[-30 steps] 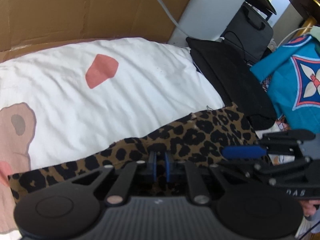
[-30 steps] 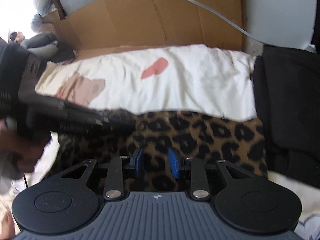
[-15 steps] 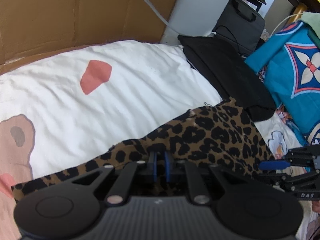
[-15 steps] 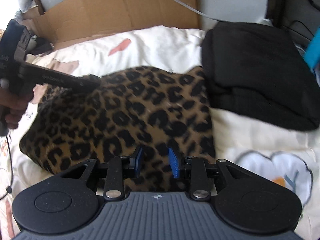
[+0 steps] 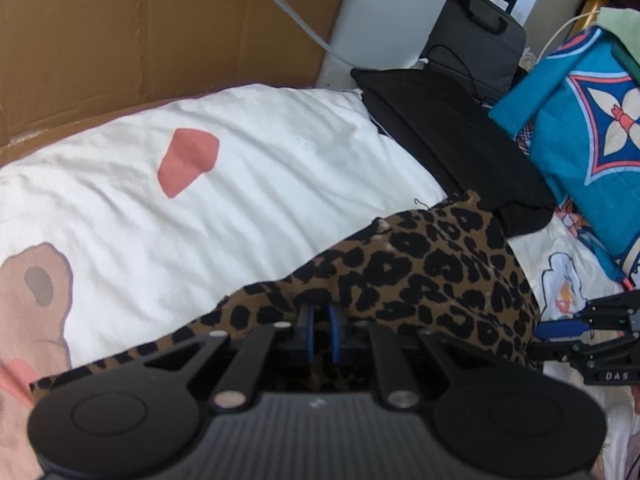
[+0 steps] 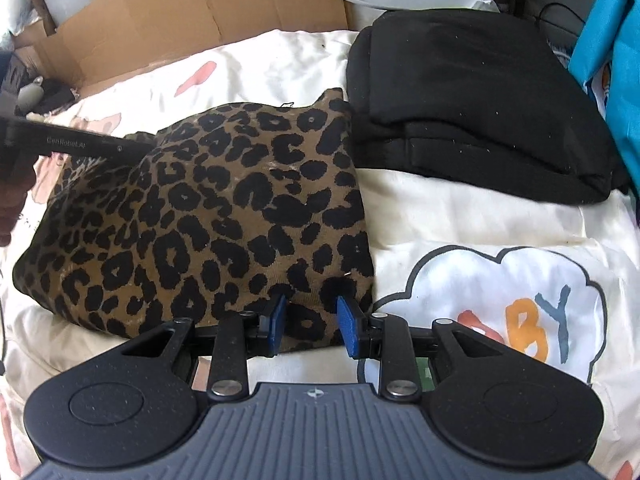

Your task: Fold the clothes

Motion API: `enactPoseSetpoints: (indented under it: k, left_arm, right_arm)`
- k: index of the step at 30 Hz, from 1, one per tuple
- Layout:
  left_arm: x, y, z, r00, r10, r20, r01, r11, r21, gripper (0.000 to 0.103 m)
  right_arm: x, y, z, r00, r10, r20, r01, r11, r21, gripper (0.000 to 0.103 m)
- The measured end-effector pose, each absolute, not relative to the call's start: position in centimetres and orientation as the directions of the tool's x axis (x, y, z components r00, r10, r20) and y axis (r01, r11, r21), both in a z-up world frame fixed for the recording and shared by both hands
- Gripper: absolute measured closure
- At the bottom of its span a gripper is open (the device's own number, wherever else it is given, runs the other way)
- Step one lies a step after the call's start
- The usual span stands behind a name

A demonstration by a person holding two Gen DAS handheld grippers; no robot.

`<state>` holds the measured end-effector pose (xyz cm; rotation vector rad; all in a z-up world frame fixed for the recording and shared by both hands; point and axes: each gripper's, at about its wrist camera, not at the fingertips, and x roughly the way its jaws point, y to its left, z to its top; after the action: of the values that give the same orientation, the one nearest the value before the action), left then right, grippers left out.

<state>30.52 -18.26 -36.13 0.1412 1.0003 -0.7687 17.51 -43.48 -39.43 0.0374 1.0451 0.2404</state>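
A leopard-print garment (image 6: 200,220) lies folded on the white printed bedsheet (image 6: 460,208). My left gripper (image 5: 320,330) is shut on the garment's left edge, and the leopard cloth (image 5: 420,272) bunches over its blue fingertips. From the right wrist view the left gripper (image 6: 80,144) reaches in from the left and lifts that edge a little. My right gripper (image 6: 312,322) is open at the garment's near right corner, its blue pads apart with nothing clamped between them. The right gripper (image 5: 580,332) also shows at the right edge of the left wrist view.
A folded black garment (image 6: 480,100) lies just right of and behind the leopard piece. Brown cardboard (image 5: 160,40) stands along the back with a white cable (image 5: 280,12) across it. Blue patterned fabric (image 5: 592,140) is piled at the right. A dark bag (image 5: 480,48) stands behind.
My right gripper has drawn back to the near right, off the leopard garment, staying open. The left gripper keeps its hold on the cloth and has shifted only slightly.
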Motion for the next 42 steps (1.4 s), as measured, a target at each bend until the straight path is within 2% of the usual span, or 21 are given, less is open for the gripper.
enactPoseSetpoints:
  k: [4,12,21,28,42]
  left_arm:
    - [30.6,-18.3,-34.6,0.319,-0.513,-0.797,0.618,0.75,-0.236,0.093]
    - [27.3,-17.5,-32.1,0.295,-0.576,-0.762,0.642,0.71,-0.288,0.089]
    - [21.6,-16.5,-32.6,0.198,-0.599,-0.776,0.664,0.664,-0.344,0.088]
    - [18.6,-16.1,-34.4,0.159,-0.544,-0.824,0.715,0.639,-0.284,0.087]
    - [17.9,-11.0,-36.2,0.202,-0.436,-0.877,0.634,0.741,-0.222,0.089]
  right_arm:
    - [17.3,-43.1,-38.6,0.486,0.207,-0.849,-0.17,0.975,0.141,0.067]
    - [18.5,-41.3,-36.9,0.523,0.314,-0.792,-0.237,0.947,0.218,0.067]
    - [19.3,-38.1,-38.0,0.476,0.342,-0.81,-0.307,0.928,0.211,0.066]
    - [19.1,-38.5,-38.4,0.475,0.334,-0.814,-0.281,0.934,0.219,0.064]
    - [17.7,-40.7,-37.7,0.485,0.306,-0.819,-0.169,0.952,0.256,0.062]
